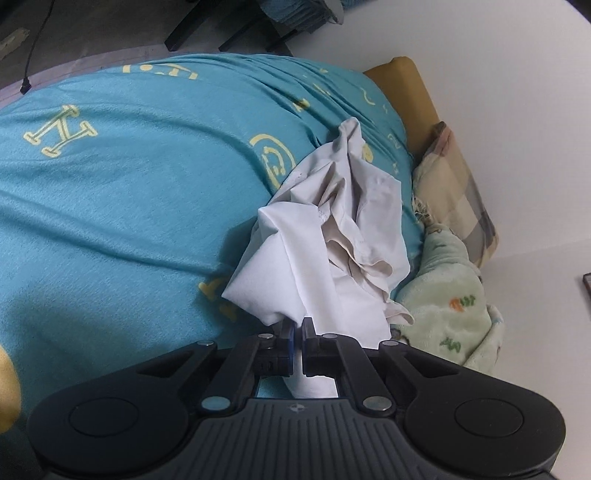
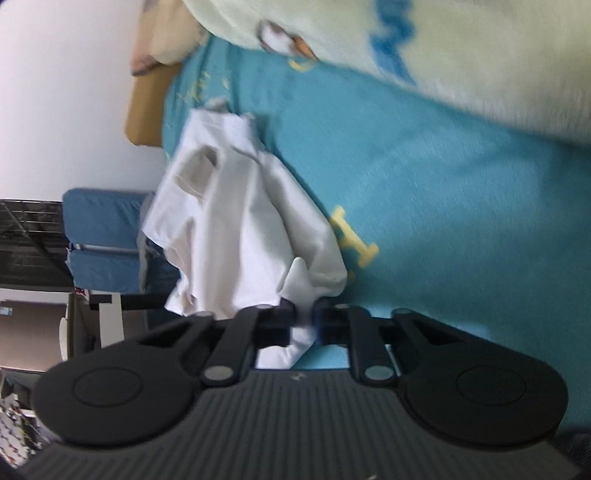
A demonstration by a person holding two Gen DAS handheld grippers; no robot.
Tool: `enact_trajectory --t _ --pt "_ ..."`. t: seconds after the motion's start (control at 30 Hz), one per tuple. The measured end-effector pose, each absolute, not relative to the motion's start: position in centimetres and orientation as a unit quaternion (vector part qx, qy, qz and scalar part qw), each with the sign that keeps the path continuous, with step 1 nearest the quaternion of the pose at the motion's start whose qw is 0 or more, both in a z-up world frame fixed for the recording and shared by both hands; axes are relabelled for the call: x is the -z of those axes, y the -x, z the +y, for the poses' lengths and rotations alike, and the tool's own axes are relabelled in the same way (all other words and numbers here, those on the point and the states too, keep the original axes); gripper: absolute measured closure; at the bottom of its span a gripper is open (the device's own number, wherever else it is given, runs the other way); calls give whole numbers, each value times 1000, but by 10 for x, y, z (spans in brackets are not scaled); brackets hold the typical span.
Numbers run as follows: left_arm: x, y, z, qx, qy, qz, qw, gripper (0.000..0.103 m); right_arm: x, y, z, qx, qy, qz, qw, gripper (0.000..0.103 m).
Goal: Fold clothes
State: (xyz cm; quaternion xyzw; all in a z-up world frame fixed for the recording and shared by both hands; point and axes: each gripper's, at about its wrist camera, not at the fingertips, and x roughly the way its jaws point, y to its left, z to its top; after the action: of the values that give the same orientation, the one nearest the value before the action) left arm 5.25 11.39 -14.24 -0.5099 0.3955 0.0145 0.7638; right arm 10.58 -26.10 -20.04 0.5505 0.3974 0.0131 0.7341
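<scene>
both tongs pinching the white garment on the bed

nearest in the left wrist view: left tongs [image 1: 297, 325], black, nearly closed, pinching a fold of the white garment [image 1: 325, 236]. cloth pulled up into a peak at the pads, more of it hanging down behind the fingers [image 1: 285, 341]. rest of the garment lying crumpled on the teal bedsheet [image 1: 129, 192], bunched and creased, stretching away toward the far side of the bed. yellow letters and round marks printed on the sheet. just beside the garment, a pale green fleece blanket [image 1: 447, 295] with small cartoon prints, touching its edge. farther back, a checked pillow [image 1: 458, 188] against the white wall [image 1: 517, 92], and a tan headboard [image 1: 410, 88] past it. dark floor and black chair legs [image 1: 207, 26] beyond the bed.

nearest in the right wrist view, tipped sideways and a bit blurry: right tongs [image 2: 303, 314], also nearly closed, gripping another bit of the same white garment [image 2: 236, 221]. a small point of cloth sticking up just above the pads, a strip hanging below them. garment partly raised off the teal bedsheet [image 2: 424, 206], drooping in folds. same pale fleece blanket [image 2: 443, 44] close by. blue chair [image 2: 103, 236] well apart, past the bed's edge.
</scene>
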Motion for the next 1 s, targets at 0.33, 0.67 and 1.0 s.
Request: enact_trajectory --t 0.33,0.67,1.0 --pt "73 -41 110 52 475 315 820 100 127 -92 -268 -69 -521 288 800 95" --pt "14 45 107 76 466 310 825 100 68 -12 -269 -77 -490 282 821 95" --pt "6 37 94 53 446 362 817 100 59 -4 -282 -48 -496 326 803 95"
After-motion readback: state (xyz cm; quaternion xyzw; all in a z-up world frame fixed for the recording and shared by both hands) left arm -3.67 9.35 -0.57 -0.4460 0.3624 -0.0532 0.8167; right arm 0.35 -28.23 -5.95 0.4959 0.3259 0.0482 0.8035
